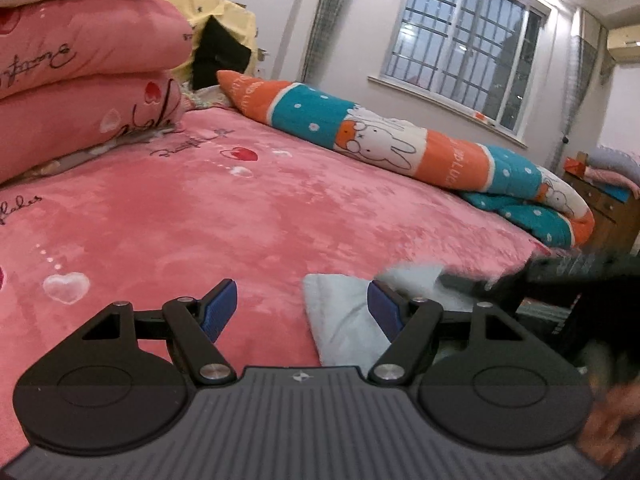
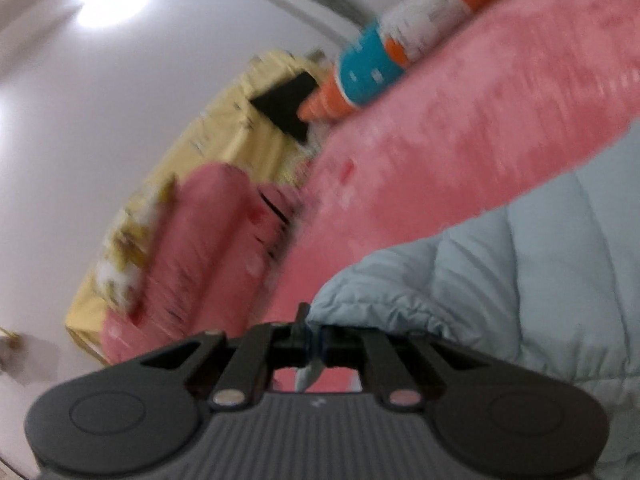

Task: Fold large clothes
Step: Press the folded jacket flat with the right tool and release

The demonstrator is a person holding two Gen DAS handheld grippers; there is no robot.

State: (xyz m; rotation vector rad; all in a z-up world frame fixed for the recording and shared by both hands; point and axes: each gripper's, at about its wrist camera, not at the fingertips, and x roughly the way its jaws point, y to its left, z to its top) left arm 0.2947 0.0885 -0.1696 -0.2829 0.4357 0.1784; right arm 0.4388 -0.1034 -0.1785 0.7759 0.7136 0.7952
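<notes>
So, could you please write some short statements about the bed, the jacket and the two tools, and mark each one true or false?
1. The left tool is open with nothing between its pads. True.
2. The right tool is wide open. False: it is shut on the edge of the light blue jacket.
3. The bed cover is green. False: it is pink with hearts.
4. A long orange and teal pillow lies near the window. True.
</notes>
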